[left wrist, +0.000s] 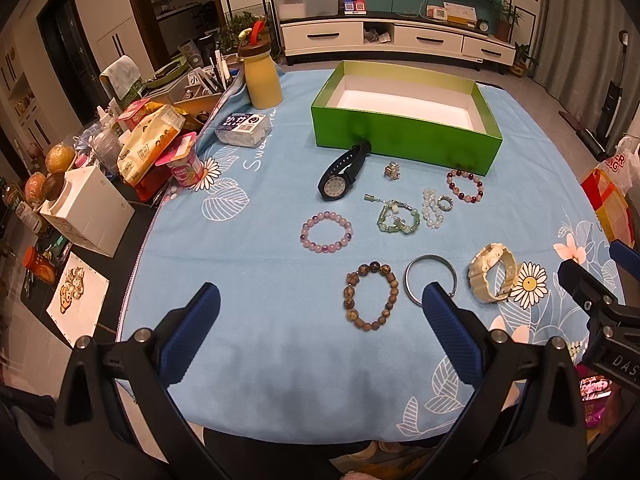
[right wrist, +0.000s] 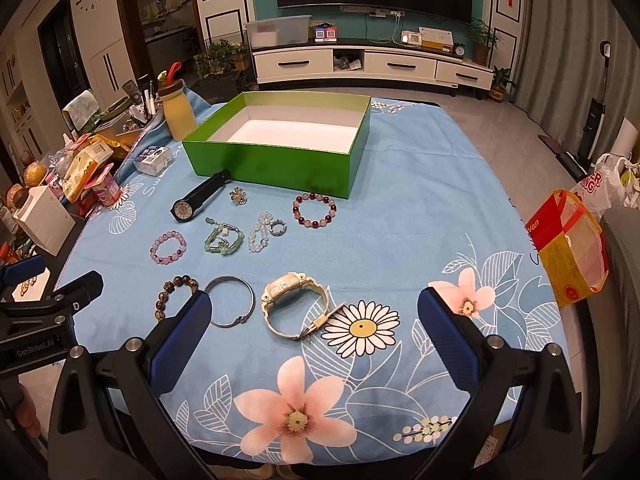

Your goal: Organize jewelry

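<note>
Since both my left gripper (left wrist: 320, 312) and right gripper (right wrist: 314, 320) hang spread and empty, I'd straddle the cream watch (right wrist: 294, 304) near the table's front edge, pinching its band for the green box (right wrist: 280, 168).

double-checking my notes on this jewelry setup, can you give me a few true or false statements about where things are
1. The green box has no jewelry in it. True.
2. The black watch lies inside the box. False: it lies on the blue cloth, in front of the box.
3. Both claws are open and hold nothing. True: left claw, right claw.
4. The cream watch is stacked on the silver bangle. False: they lie side by side, apart.
5. The purple bead bracelet is hooked round the yellow bottle. False: it lies flat on the cloth, far from the bottle.
</note>
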Action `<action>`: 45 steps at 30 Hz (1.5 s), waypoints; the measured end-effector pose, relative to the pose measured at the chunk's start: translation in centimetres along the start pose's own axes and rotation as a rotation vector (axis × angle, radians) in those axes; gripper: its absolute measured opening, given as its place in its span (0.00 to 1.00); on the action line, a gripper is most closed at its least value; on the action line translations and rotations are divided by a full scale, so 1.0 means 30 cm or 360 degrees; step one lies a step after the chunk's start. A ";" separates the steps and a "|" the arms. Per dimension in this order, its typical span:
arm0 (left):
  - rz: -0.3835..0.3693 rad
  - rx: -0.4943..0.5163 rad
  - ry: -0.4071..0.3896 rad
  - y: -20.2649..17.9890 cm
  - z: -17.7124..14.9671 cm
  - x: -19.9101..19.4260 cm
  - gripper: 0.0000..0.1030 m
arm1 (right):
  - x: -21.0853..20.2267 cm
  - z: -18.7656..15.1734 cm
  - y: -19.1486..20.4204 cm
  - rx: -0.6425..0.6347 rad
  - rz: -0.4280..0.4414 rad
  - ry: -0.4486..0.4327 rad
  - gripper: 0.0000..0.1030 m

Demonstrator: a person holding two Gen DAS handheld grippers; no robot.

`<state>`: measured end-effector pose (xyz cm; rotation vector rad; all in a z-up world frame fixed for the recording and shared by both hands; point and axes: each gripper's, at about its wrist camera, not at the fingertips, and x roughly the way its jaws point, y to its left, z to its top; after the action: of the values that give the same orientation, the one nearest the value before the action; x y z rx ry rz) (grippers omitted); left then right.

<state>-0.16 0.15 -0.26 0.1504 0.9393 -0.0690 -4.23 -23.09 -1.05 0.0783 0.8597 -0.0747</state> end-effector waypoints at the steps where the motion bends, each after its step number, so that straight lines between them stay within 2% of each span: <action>1: 0.0001 0.0000 0.0000 0.000 0.002 -0.001 0.98 | 0.000 0.000 0.000 0.0000 0.0001 0.0001 0.99; 34: -0.0014 -0.0014 0.0006 0.002 -0.004 0.001 0.98 | 0.007 -0.003 0.008 0.0003 0.0002 0.0007 0.99; 37: -0.0089 -0.0065 0.0026 0.016 -0.009 0.019 0.98 | 0.015 -0.004 -0.007 0.0016 0.0056 0.0016 0.99; 41: -0.0313 -0.0196 0.0039 0.068 -0.016 0.055 0.98 | 0.026 -0.012 -0.046 0.0039 0.0204 0.0001 0.99; 45: -0.0317 -0.0244 0.0029 0.096 -0.029 0.093 0.98 | 0.040 -0.025 -0.091 0.0054 0.0262 -0.0020 0.99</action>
<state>1.15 3.15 -2.74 -0.0848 0.9720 -0.1790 -4.28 -25.76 -2.56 0.1797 0.8369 0.0644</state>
